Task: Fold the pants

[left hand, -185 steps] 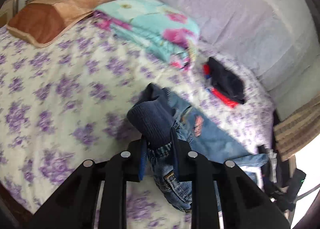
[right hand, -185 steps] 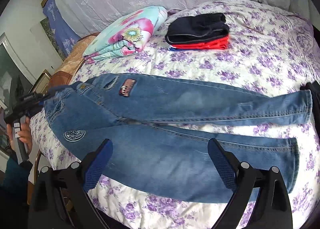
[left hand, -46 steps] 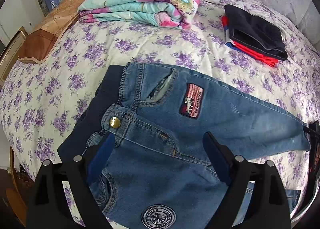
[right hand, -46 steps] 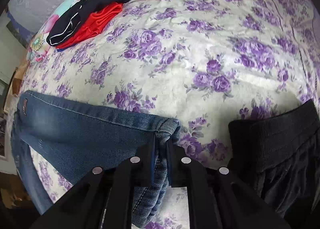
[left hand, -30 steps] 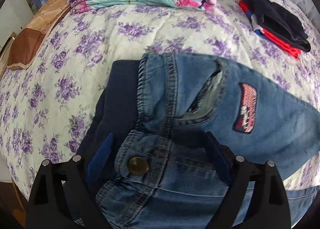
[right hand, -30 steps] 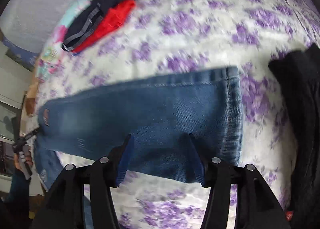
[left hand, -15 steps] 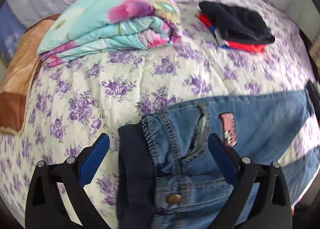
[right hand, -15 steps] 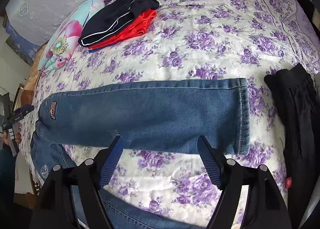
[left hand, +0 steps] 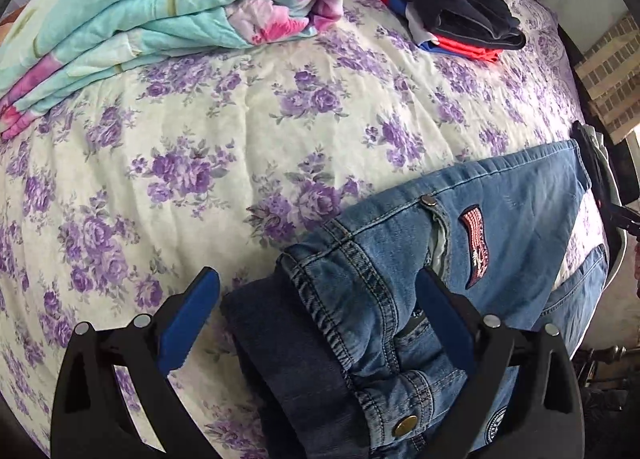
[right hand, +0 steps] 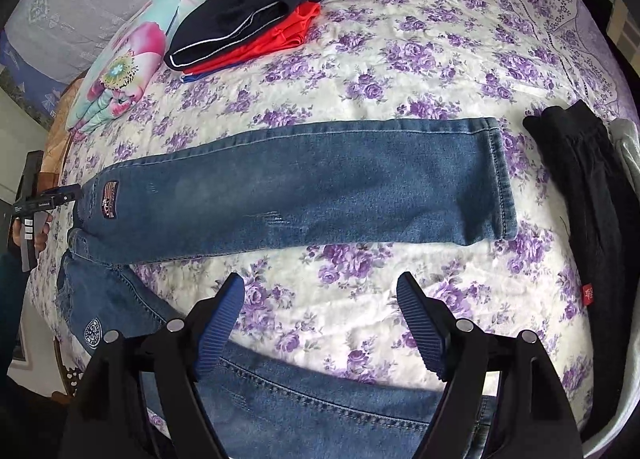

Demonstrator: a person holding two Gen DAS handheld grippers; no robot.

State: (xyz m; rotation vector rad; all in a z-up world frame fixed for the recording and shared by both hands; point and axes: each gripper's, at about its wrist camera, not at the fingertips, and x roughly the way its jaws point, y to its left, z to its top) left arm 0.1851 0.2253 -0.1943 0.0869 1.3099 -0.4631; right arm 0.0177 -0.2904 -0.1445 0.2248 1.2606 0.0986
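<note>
Blue jeans (right hand: 304, 187) lie spread on the floral bedspread (right hand: 400, 71), legs apart; one leg runs across the middle, the other (right hand: 320, 411) lies under my right gripper. In the left wrist view the waistband (left hand: 360, 319) with its dark ribbed band and brass button sits between the fingers. My left gripper (left hand: 320, 319) is open and straddles the waistband. My right gripper (right hand: 320, 323) is open and empty above the bare bedspread between the two legs.
A folded turquoise floral quilt (left hand: 160, 7) and a stack of folded dark, red and blue clothes (right hand: 244, 35) lie at the far side. Black pants (right hand: 592, 219) and a grey garment lie at the right edge. The bed's edge is near the waistband.
My right gripper has pulled back and up from the leg hem it released. My left gripper has shifted left, so the waistband now sits lower and to the right.
</note>
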